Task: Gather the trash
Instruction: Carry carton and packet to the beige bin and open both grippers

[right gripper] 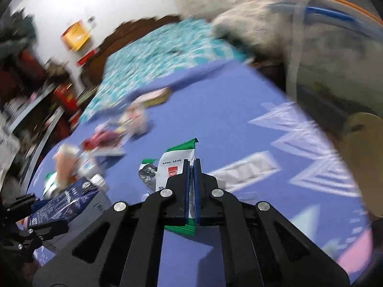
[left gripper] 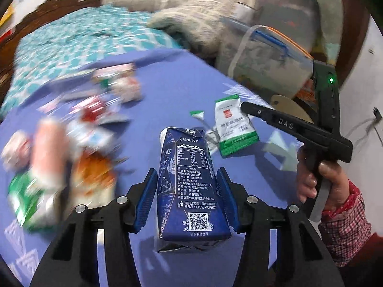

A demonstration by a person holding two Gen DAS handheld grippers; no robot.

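our left hand-held gripper (left gripper: 186, 198) is clamped on a dark blue milk carton (left gripper: 189, 181), its blue pads pressed against both long sides, the printed panel with the qr code facing the camera. the carton is held above the purple surface (left gripper: 167, 76), casting a shadow on it. our right hand-held gripper (right gripper: 190, 186) is pressed together on a white and green snack wrapper (right gripper: 172, 167), the thin pack pinched edge-on between the pads, with a torn silvery flap hanging off its left side. in the left wrist view the same wrapper (left gripper: 233, 124) shows at the tip of the right tool, whose handle sits in our right hand (left gripper: 320, 181). farther out, toward the left edge of the surface, lies a blurred heap of other wrappers (left gripper: 71, 148) in red, white, orange and green; we cannot tell them apart. beyond the far edge of the surface we see a bed with a teal patterned cover (left gripper: 79, 43), and near the far right corner a clear bag (left gripper: 270, 59) with a blue strip.
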